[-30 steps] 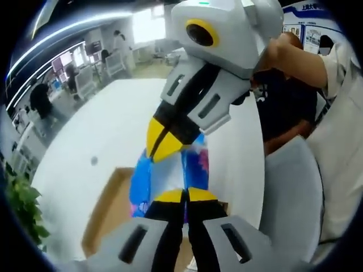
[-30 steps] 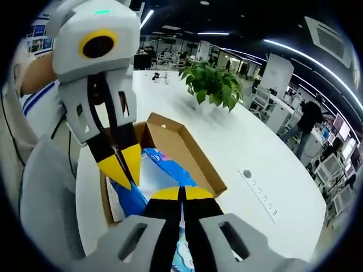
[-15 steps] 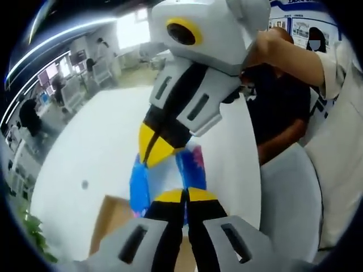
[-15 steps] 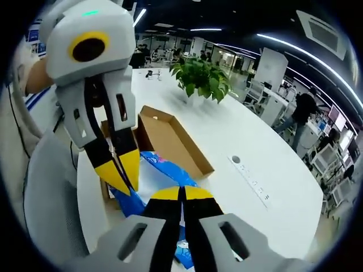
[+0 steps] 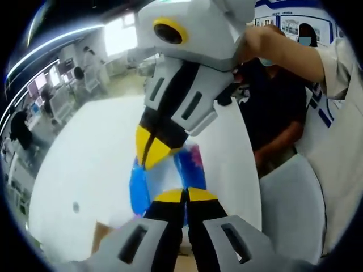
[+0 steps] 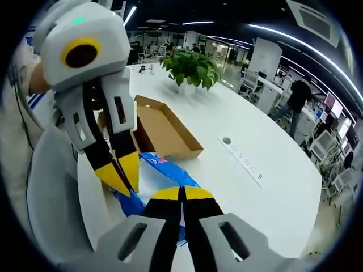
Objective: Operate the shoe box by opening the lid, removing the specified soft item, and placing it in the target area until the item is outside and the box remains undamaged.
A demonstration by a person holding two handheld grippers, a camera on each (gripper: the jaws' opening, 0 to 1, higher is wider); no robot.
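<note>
**Both grippers gripping the soft packet above the white table**

In the left gripper view, the left gripper (image 5: 184, 195) is rising from the bottom centre with its yellow-tipped jaws pressed together on the near edge of a blue, white and pink soft packet (image 5: 193, 167). The right gripper (image 5: 152, 153) is reaching down from the upper centre of this view, its jaws clenched on the far edge of the same packet. Behind the packet the white table (image 5: 85, 158) is spreading across the left half of the frame, and a brown corner of the shoe box (image 5: 102, 233) is showing at the lower left. A person's hand (image 5: 258, 42) is holding the right gripper's body at the upper right.

In the right gripper view, the right gripper (image 6: 181, 194) is closing on the packet (image 6: 170, 170) at the lower centre, while the left gripper (image 6: 122, 178) is coming in from the upper left and pinching the packet's left side. The open cardboard shoe box (image 6: 164, 127) is lying on the table (image 6: 255, 187) just beyond the packet, toward the centre. A potted plant (image 6: 190, 65) is standing farther back near the top, and a white power strip (image 6: 241, 161) is lying to the right of the box.
</note>
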